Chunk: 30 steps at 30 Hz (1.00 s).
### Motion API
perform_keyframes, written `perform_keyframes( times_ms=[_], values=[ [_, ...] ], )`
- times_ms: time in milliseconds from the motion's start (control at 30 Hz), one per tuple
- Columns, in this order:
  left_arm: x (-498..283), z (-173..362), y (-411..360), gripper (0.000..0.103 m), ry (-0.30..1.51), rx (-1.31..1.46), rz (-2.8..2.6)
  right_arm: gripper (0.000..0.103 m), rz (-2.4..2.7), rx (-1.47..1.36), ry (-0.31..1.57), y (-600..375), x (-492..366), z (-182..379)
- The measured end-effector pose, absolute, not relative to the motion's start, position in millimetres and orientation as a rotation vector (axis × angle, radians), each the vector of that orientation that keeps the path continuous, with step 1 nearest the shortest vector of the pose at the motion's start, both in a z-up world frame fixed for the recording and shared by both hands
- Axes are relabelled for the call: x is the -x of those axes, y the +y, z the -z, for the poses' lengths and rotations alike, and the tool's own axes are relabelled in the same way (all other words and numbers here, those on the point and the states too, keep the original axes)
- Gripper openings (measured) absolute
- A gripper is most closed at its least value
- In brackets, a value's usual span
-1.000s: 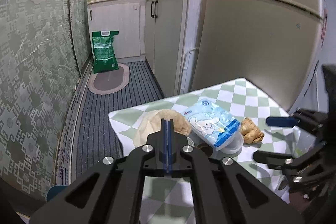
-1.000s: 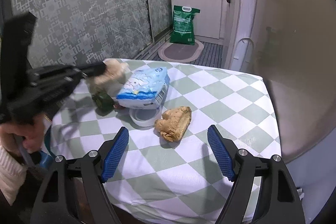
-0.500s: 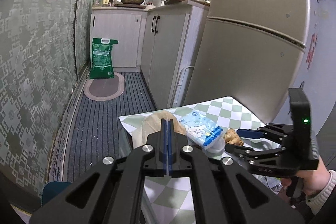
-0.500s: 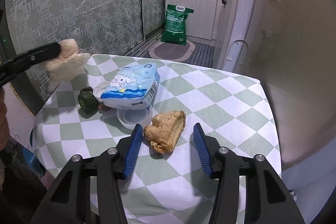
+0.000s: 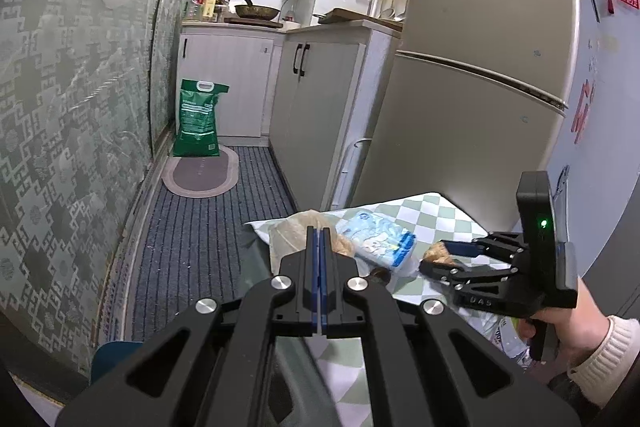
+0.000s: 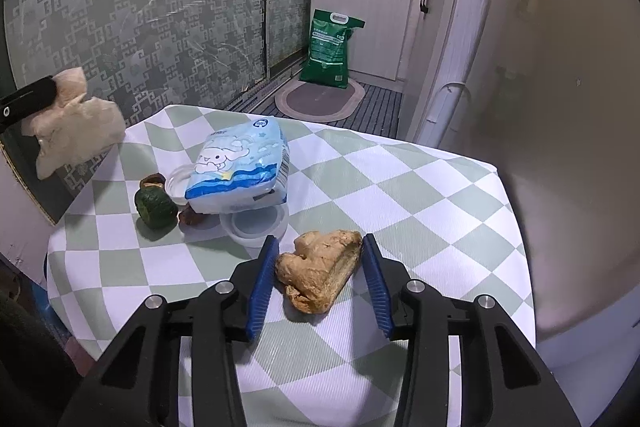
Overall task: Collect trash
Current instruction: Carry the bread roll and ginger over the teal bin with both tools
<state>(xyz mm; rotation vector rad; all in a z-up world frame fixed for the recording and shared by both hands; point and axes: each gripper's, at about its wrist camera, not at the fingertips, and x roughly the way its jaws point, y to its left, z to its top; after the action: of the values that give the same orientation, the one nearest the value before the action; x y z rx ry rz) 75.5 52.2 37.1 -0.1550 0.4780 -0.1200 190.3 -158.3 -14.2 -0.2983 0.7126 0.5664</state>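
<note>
Right gripper [image 6: 318, 273] fingers narrowed, now straddling bread chunk [image 6: 318, 269]; left gripper [image 5: 319, 233] lifted higher, clamping crumpled wrapper [image 6: 74, 121].

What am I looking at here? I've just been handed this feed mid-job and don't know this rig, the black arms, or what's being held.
There is no robot: a person holds a two-finger tool in each hand, and each tool carries a fisheye camera looking along its fingers.

The left wrist view shows the left tool shut on a crumpled tissue, lifted off the table edge; the right wrist view shows the same tissue hanging at far left. The right tool and the person's right hand appear there too.

In the right wrist view, the right tool is open, its blue fingers on either side of a brown bread piece, not yet clamped.

On the checked tablecloth also lie a blue cartoon packet resting on a clear plastic lid, a dark green lump, and small brown scraps.
</note>
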Motion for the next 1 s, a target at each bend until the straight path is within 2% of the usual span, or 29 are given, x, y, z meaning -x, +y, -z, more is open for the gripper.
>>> perform_keyframes(
  times_ms=[500,1000],
  values=[
    [-55.4,-23.6,100.4,0.001,0.514,0.171,0.025,0.043,-0.586,0.282,0.619,-140.5,-178.6,-30.0],
    [-30.2,8.3,148.4,0.001,0.591,0.171,-0.085,0.043,-0.713,0.287,0.567,-75.6,-157.3,-53.9]
  ],
)
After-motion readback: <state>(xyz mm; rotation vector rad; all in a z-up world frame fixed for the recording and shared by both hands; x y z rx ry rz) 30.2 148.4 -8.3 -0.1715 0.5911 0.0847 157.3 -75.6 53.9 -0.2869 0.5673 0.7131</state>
